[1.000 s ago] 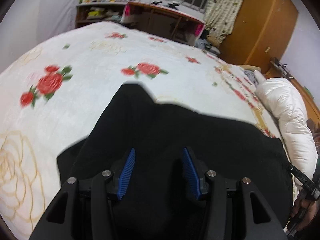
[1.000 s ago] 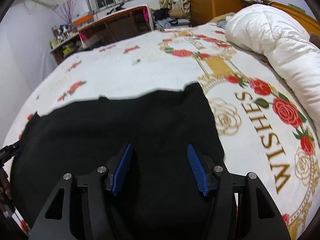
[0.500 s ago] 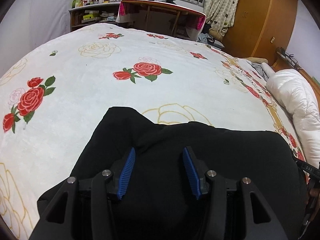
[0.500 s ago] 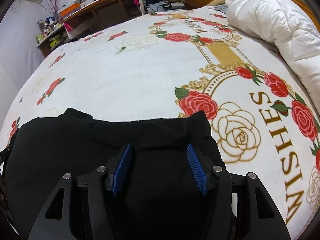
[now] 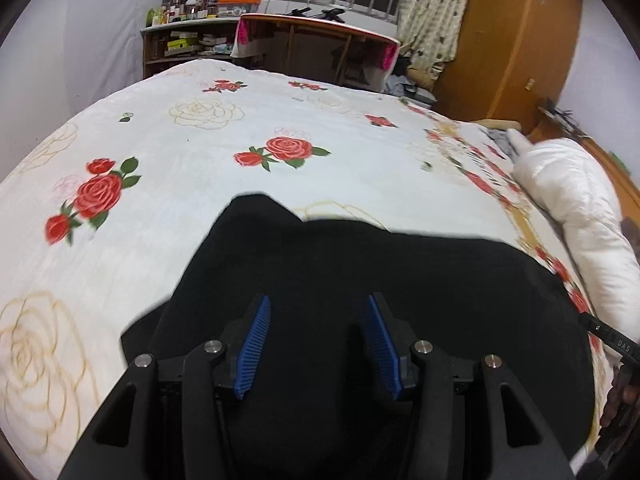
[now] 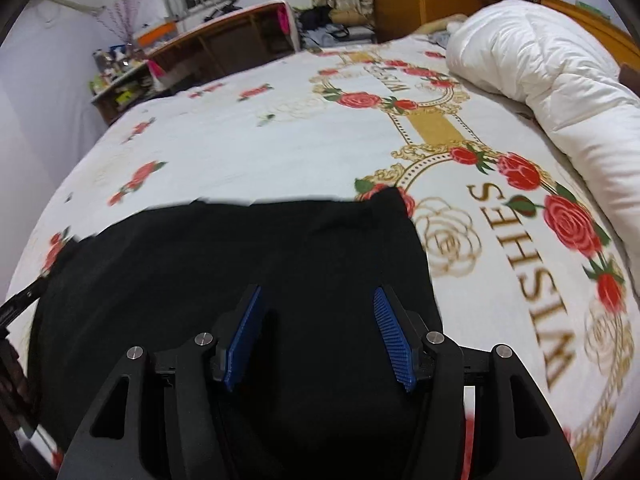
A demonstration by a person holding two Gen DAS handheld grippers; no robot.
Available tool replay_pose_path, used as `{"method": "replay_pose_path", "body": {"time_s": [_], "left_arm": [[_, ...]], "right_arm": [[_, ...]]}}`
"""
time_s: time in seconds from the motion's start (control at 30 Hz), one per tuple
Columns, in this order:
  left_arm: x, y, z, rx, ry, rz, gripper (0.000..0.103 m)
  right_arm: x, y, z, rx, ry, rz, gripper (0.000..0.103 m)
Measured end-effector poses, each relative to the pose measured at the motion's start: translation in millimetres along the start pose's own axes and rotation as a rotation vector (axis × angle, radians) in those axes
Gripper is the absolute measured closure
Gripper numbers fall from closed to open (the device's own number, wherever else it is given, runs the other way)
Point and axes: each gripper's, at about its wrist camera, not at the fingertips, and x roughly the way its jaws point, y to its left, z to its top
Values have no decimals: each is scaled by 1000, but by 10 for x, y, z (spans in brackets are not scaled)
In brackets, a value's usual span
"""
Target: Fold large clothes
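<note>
Black fabric garment point(image 5: 360, 280) lay spread on a white bed blanket printed with red roses and gold lettering point(image 5: 200, 168), directly beneath and ahead of both grippers. Left gripper point(image 5: 316, 344) hung over the cloth with its blue ribbed pads point(image 5: 256, 344) held apart, nothing pinched between them. Right gripper point(image 6: 318, 336) was likewise spread above the garment, whose far edge ran straight across ahead of it. Rolled white puffy quilt point(image 6: 552, 72) sat well to the right of the right gripper. Beyond the bed stood a wooden desk point(image 5: 320, 48) and an orange-brown wooden wardrobe point(image 5: 512, 40).
</note>
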Motion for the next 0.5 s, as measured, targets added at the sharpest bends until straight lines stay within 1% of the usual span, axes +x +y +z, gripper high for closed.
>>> {"method": "replay_pose_path", "body": {"time_s": [0.1,0.2,0.3,0.4,0.5], "left_arm": [[-295,-77,-255,32,2,-16,51],[-520,-146,-550,69,31,-16,51],[-760,-205,-783,90,47,-15,51],[-1019,-297,-937,106,54,-25,51],[-1273,-433,-1076,163,31,-28,49]], "right_arm": [[-281,97,-345,-10,6,27,46],[-471,195,-694,-31,29,25,46],[-619,261,-956,-36,56,37,46],[-860,345,-1125,-43,57,49,46],[-1102,429,-1223,-67,26,58,45]]}}
